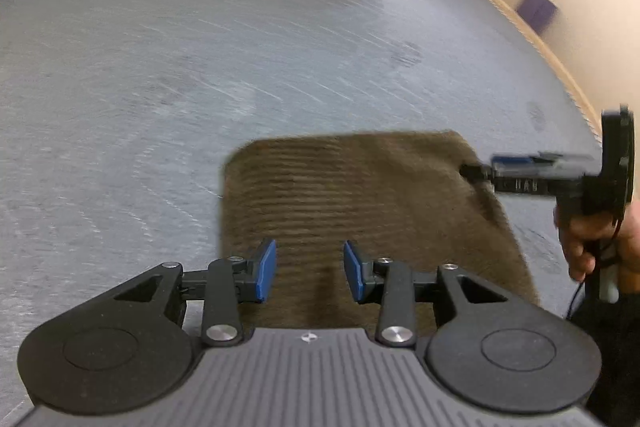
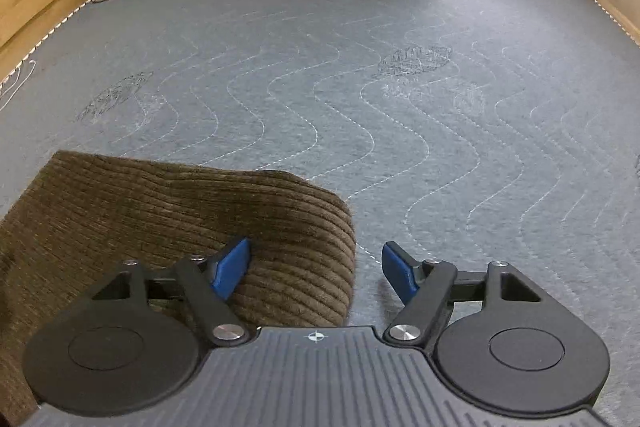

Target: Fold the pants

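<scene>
Almost nothing here can be read. On the black bar of my right gripper, seen from my left wrist at the right edge of the scene, stand a few pale letters, but blur leaves them illegible; they look like "HAS" or similar, and I cannot tell. The only other sign is a small crosshair mark at the middle of the near grey ribbed housing in each wrist view, with no words beside it.
</scene>
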Demonstrator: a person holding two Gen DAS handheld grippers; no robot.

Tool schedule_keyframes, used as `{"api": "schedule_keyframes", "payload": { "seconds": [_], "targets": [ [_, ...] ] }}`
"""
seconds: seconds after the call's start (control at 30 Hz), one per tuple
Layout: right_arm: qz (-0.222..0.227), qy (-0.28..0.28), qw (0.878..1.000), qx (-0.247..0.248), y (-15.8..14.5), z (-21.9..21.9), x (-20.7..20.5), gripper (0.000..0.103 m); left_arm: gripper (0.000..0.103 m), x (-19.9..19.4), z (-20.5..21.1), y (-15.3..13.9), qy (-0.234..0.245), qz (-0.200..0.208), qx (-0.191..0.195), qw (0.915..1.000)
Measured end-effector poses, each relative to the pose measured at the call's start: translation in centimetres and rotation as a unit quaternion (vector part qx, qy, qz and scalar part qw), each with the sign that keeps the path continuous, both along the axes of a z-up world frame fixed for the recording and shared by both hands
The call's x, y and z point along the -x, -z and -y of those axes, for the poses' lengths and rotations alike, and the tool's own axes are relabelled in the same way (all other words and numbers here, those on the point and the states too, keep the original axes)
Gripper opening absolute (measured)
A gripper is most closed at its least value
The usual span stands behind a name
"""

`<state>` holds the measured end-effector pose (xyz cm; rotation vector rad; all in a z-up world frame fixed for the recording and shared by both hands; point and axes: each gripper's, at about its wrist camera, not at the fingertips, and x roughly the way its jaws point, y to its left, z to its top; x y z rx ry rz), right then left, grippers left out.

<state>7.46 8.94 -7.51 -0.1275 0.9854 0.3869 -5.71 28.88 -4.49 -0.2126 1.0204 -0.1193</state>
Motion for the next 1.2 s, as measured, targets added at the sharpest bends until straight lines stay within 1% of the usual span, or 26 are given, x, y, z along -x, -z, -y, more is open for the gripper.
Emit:
{"api": "schedule_keyframes", "payload": {
  "seconds": [0.07, 0.1, 0.17, 0.2, 0.23, 0.27, 0.3, 0.33, 0.37, 0.4, 0.43, 0.47, 0.53, 0.6, 0.67, 0.73, 0.77, 0.8, 0.83, 0.9, 0.97, 1.03, 1.07, 1.13, 1.17, 1.2],
  "targets": [
    [0.005, 0.006, 1.0, -0.017, -1.9, 0.7, 1.1, 0.061, 0.048, 0.2, 0.6, 0.4, 0.029, -0.009, 0.005, 0.9995],
    [0.004, -0.001, 1.0, -0.031, -2.7, 1.0, 1.9, 0.061, 0.048, 0.4, 1.2, 0.9, 0.045, -0.019, -0.003, 0.9988],
    [-0.018, -0.048, 0.996, -0.067, -3.6, 1.7, 4.2, 0.062, 0.048, 0.7, 2.0, 2.3, 0.066, -0.048, -0.027, 0.9963],
    [-0.04, -0.089, 0.993, -0.065, -3.2, 1.7, 5.7, 0.065, 0.048, 1.0, 2.3, 3.0, 0.073, -0.056, -0.044, 0.9948],
    [-0.06, -0.123, 0.99, -0.029, -2.1, 1.3, 6.9, 0.065, 0.048, 1.1, 2.4, 3.3, 0.076, -0.058, -0.051, 0.9941],
    [-0.074, -0.153, 0.985, 0.018, -0.5, 1.1, 8.2, 0.065, 0.048, 1.3, 2.3, 3.4, 0.078, -0.059, -0.043, 0.9943],
    [-0.077, -0.173, 0.981, 0.05, 1.0, 1.2, 9.4, 0.066, 0.048, 1.3, 2.0, 3.3, 0.075, -0.058, -0.027, 0.9951],
    [-0.076, -0.176, 0.98, 0.055, 1.7, 1.7, 10.0, 0.066, 0.05, 1.3, 1.6, 3.0, 0.065, -0.055, -0.012, 0.9963],
    [-0.079, -0.167, 0.982, 0.042, 1.8, 2.2, 10.0, 0.066, 0.058, 1.4, 1.0, 2.7, 0.048, -0.048, -0.003, 0.9977],
    [-0.096, -0.152, 0.984, 0.021, 1.5, 2.9, 9.4, 0.066, 0.064, 1.4, 0.2, 2.4, 0.026, -0.037, 0.006, 0.999],
    [-0.115, -0.135, 0.984, 0.001, 1.2, 3.5, 8.6, 0.066, 0.077, 1.4, -0.5, 2.1, 0.007, -0.027, 0.015, 0.9995],
    [-0.122, -0.119, 0.985, -0.02, 0.8, 4.1, 7.9, 0.066, 0.09, 1.3, -1.3, 1.9, -0.013, -0.017, 0.023, 0.9995],
    [-0.106, -0.091, 0.989, -0.053, 0.2, 5.5, 7.1, 0.071, 0.097, 1.1, -2.9, 2.1, -0.062, -0.006, 0.033, 0.9975],
    [-0.084, -0.056, 0.991, -0.082, 0.1, 6.4, 6.0, 0.086, 0.097, 0.6, -4.4, 3.3, -0.104, -0.016, 0.066, 0.9922],
    [-0.094, -0.024, 0.989, -0.112, 1.2, 7.3, 4.9, 0.091, 0.097, 0.3, -5.8, 5.4, -0.138, -0.031, 0.114, 0.9834],
    [-0.137, -0.005, 0.978, -0.159, 3.4, 8.0, 4.0, 0.091, 0.097, 0.0, -6.8, 8.0, -0.162, -0.052, 0.158, 0.9726],
    [-0.164, 0.004, 0.968, -0.192, 4.6, 8.5, 3.5, 0.091, 0.097, -0.3, -6.8, 9.1, -0.166, -0.067, 0.171, 0.969],
    [-0.183, 0.012, 0.96, -0.213, 5.4, 8.9, 3.0, 0.093, 0.097, -0.8, -6.7, 10.1, -0.163, -0.079, 0.179, 0.9671],
    [-0.196, 0.02, 0.953, -0.228, 5.9, 9.1, 2.6, 0.094, 0.098, -1.3, -6.7, 10.7, -0.156, -0.082, 0.189, 0.9661],
    [-0.2, 0.017, 0.948, -0.248, 6.3, 8.9, 2.3, 0.094, 0.098, -2.5, -6.5, 11.4, -0.141, -0.083, 0.21, 0.9639],
    [-0.199, 0.009, 0.945, -0.26, 6.7, 8.7, 1.9, 0.094, 0.099, -3.5, -6.2, 11.8, -0.13, -0.084, 0.214, 0.9644],
    [-0.211, 0.005, 0.939, -0.272, 6.9, 8.2, 1.9, 0.094, 0.101, -4.0, -5.5, 12.2, -0.122, -0.081, 0.213, 0.9659],
    [-0.215, 0.005, 0.938, -0.272, 7.2, 7.9, 1.8, 0.095, 0.102, -4.4, -5.2, 12.5, -0.119, -0.079, 0.21, 0.9672],
    [-0.208, 0.003, 0.941, -0.266, 7.1, 7.3, 2.1, 0.094, 0.102, -5.2, -4.4, 12.7, -0.118, -0.08, 0.205, 0.9684],
    [-0.202, 0.002, 0.944, -0.262, 7.1, 7.1, 2.0, 0.09, 0.102, -5.5, -4.4, 12.8, -0.118, -0.081, 0.203, 0.9686],
    [-0.193, 0.001, 0.947, -0.256, 6.9, 7.0, 2.0, 0.082, 0.1, -5.6, -4.1, 12.7, -0.118, -0.083, 0.198, 0.9695]
  ]
}}
